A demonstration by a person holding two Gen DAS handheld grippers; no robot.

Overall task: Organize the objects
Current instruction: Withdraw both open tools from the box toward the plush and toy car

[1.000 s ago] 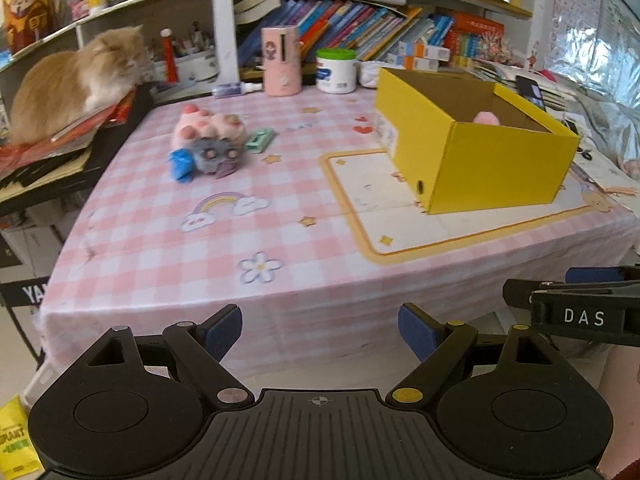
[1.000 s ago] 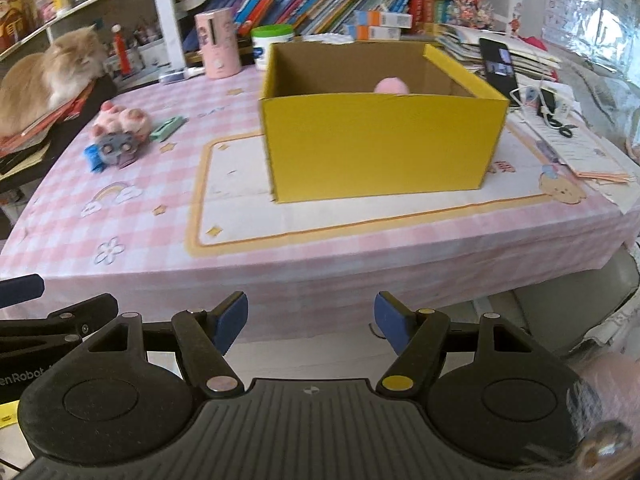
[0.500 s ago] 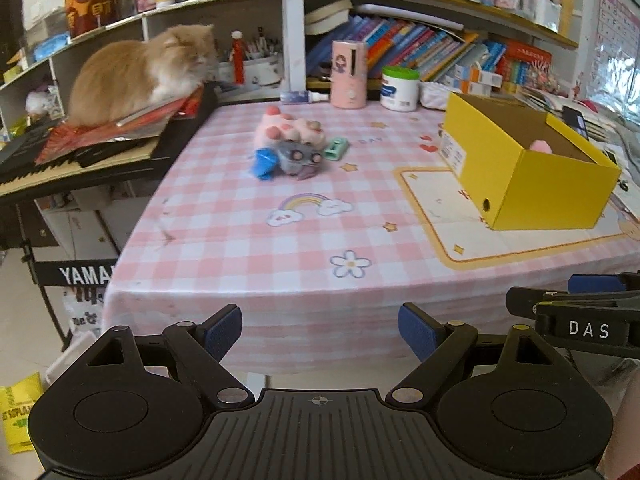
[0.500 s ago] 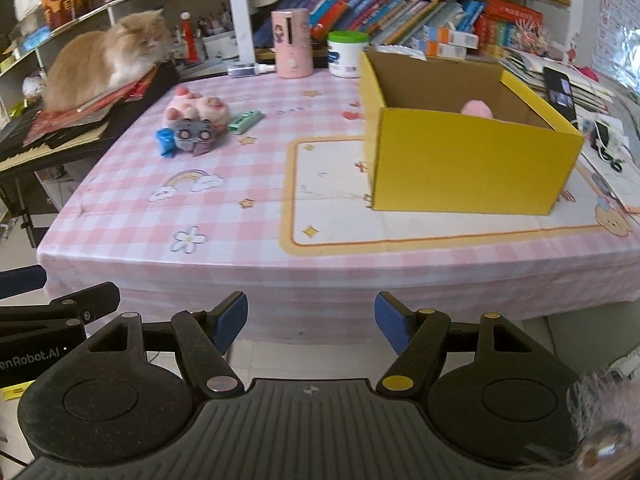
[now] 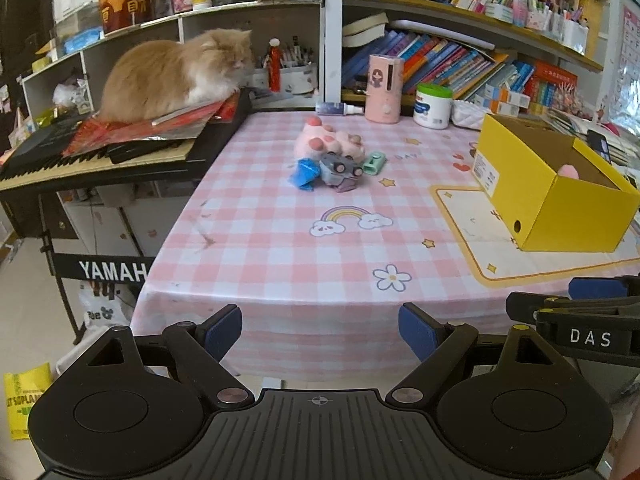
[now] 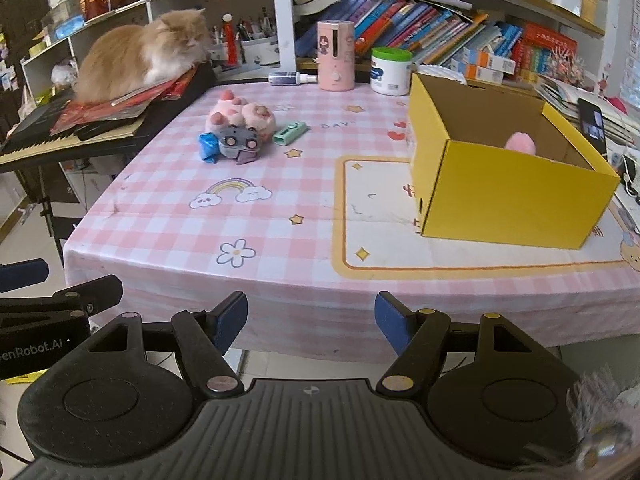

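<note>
Cat beside the toy pile

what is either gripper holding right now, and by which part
Nothing is held. The left gripper and the right gripper are both open and empty, short of the table's near edge, well back from the toy pile and the yellow box.

A lived-in home study. Behind the pink-checked table, bookshelves overflow. Left of it, a cat rests on a keyboard.
</note>
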